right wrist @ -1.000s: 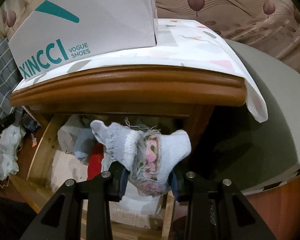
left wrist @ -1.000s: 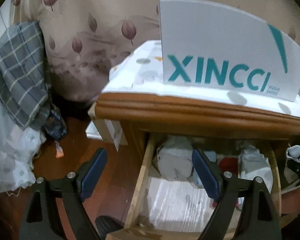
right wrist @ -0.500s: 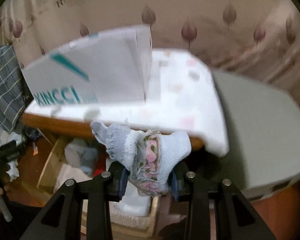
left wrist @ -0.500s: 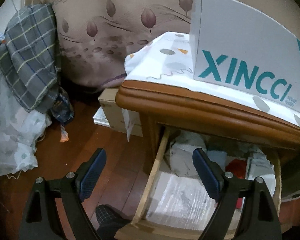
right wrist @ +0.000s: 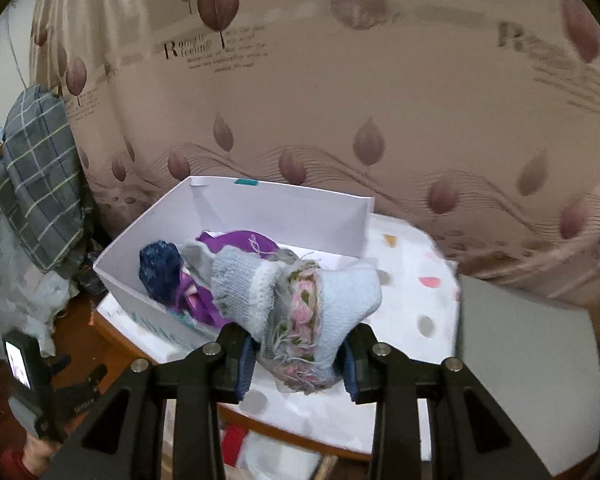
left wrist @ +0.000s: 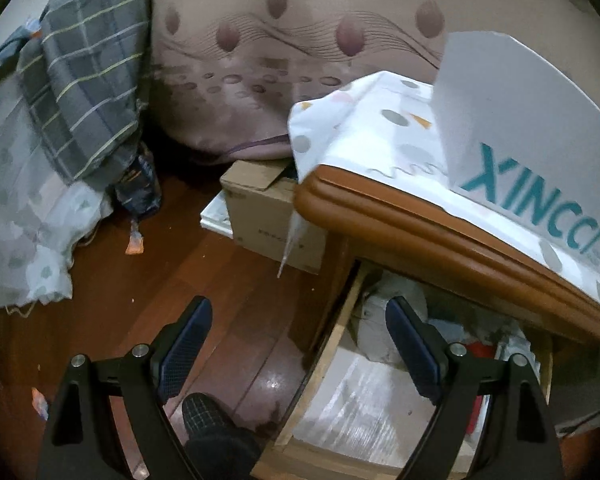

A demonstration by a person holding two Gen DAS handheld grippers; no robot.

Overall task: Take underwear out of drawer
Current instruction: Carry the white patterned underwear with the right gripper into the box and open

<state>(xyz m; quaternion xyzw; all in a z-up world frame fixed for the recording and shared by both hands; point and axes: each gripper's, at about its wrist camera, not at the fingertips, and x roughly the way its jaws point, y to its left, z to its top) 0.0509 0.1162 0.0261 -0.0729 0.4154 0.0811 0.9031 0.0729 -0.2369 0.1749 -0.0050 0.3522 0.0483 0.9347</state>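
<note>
My right gripper is shut on a bundle of light blue knitted underwear with a pink flowered band, held up above the nightstand top. Just behind the bundle stands an open white shoe box holding purple and dark blue garments. My left gripper is open and empty, hovering over the floor beside the left edge of the pulled-out wooden drawer. White and red folded clothes lie at the back of that drawer. The left gripper also shows at the lower left of the right wrist view.
The white box sits on a spotted cloth over the wooden nightstand. A cardboard box stands on the dark wooden floor by the nightstand. A plaid cloth hangs at the left. A slippered foot is below the left gripper.
The right gripper has risen with the blue underwear from in front of the drawer to above the nightstand, so the box's inside now shows. The left gripper has drifted left, away from the drawer.
</note>
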